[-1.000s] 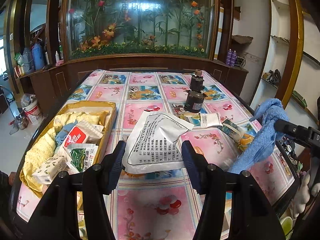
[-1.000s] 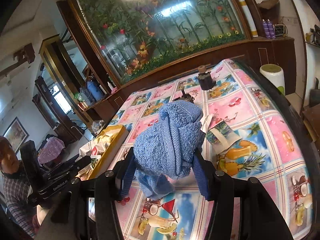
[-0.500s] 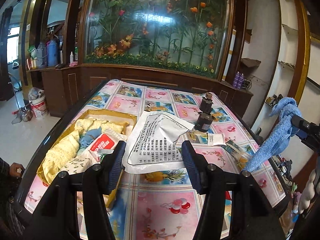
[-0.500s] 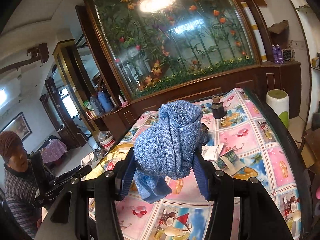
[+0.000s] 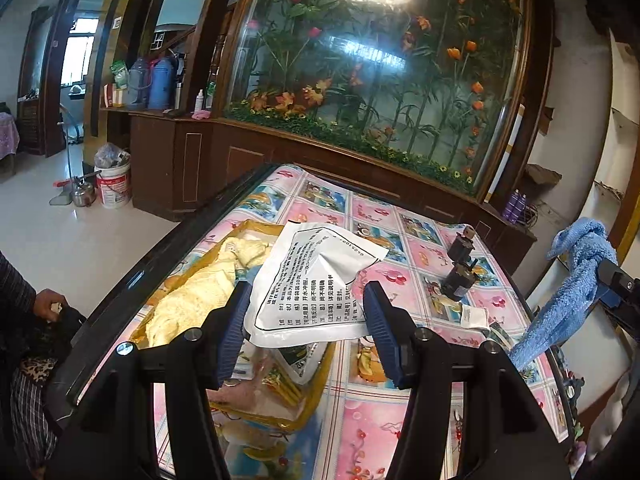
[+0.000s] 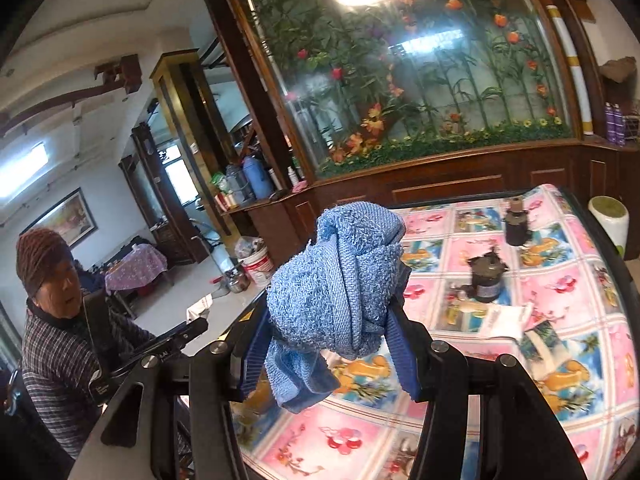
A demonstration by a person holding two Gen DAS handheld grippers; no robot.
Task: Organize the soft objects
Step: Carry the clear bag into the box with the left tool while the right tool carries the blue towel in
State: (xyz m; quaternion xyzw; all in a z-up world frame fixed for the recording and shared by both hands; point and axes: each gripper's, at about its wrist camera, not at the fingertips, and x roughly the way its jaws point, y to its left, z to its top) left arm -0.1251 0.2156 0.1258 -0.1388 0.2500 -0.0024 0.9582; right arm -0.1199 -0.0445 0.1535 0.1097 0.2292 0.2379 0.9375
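My left gripper (image 5: 306, 300) is shut on a white pouch (image 5: 316, 276) printed with black text. It holds the pouch in the air above a yellow box (image 5: 280, 424) at the table's left side. A pale yellow cloth (image 5: 192, 304) and some packets lie in that box. My right gripper (image 6: 332, 320) is shut on a bunched blue towel (image 6: 344, 280), raised well above the table. The same blue towel (image 5: 568, 296) hangs at the far right of the left wrist view.
A floral oilcloth covers the table (image 5: 400, 420). Two dark motor-like cylinders (image 6: 486, 276) (image 6: 516, 228) and a small white sachet (image 6: 504, 320) sit on its far right part. A person (image 6: 60, 320) stands at the table's left. A wooden cabinet with a glass flower display stands behind.
The left gripper has risen and swung left with the pouch, from the table's middle to above the box. The right gripper has lifted the towel higher.
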